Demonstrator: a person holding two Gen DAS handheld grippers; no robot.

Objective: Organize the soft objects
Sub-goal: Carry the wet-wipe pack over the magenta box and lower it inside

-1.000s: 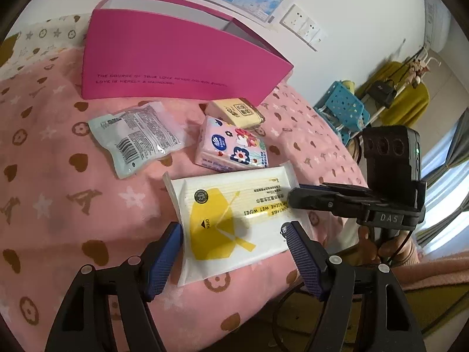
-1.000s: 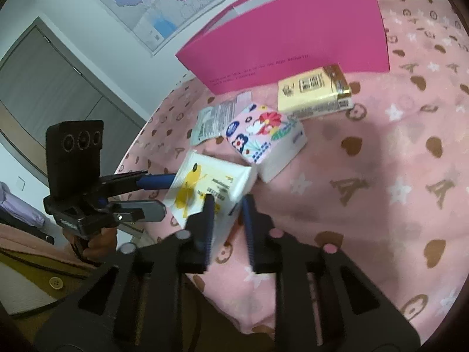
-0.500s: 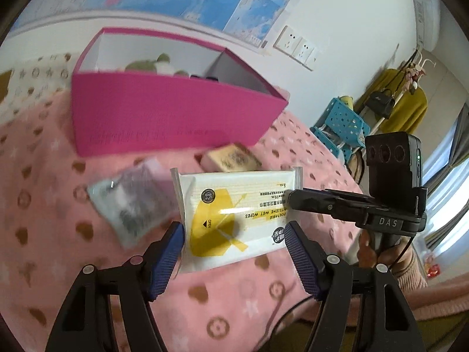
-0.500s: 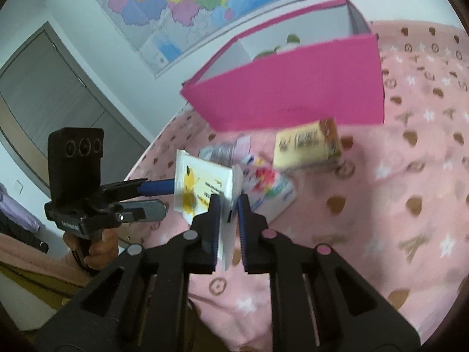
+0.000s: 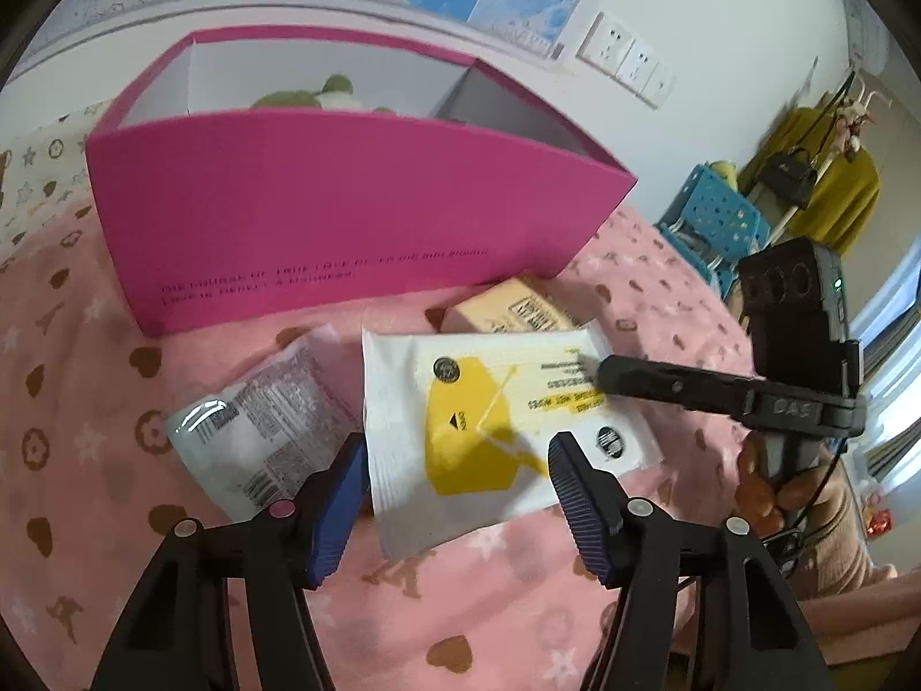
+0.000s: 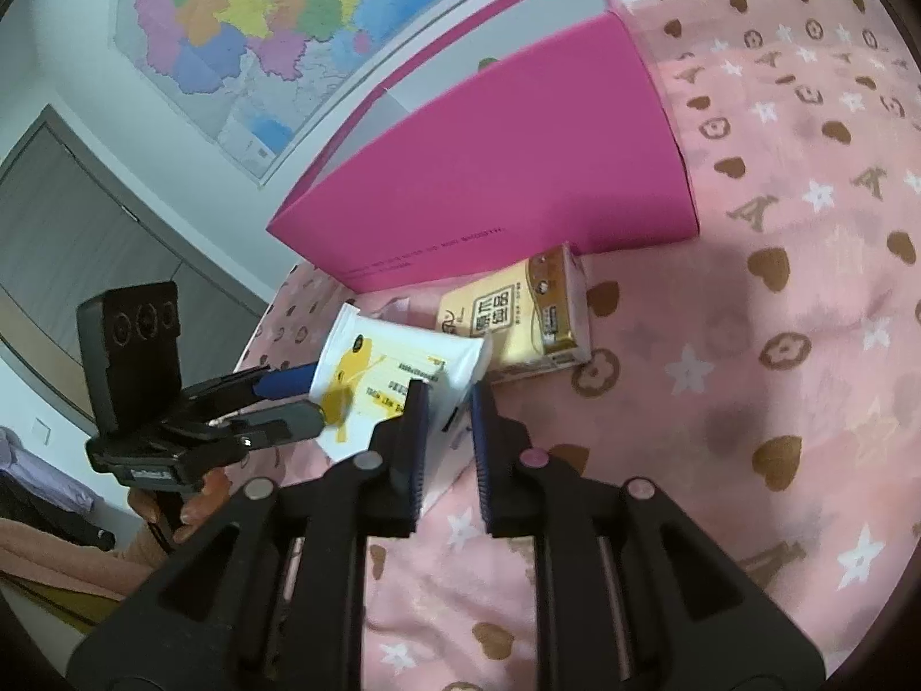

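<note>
Wall map [image 6: 247, 29] above bed, white sockets [image 5: 627, 60], blue crate [image 5: 719, 213], grey door [image 6: 75, 230].

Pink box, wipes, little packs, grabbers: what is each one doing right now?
pink box: open on top, something green inside.
wet wipes pack: lifted off the blanket, pinched at one end by the right gripper.
left gripper: closing around the wipes, pads not pressing.
yellow tissue pack: lying on the blanket.
clear packet: lying on the blanket.

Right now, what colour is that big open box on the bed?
Bright pink outside, pale grey-white inside: the box shows best in the left wrist view.
</note>
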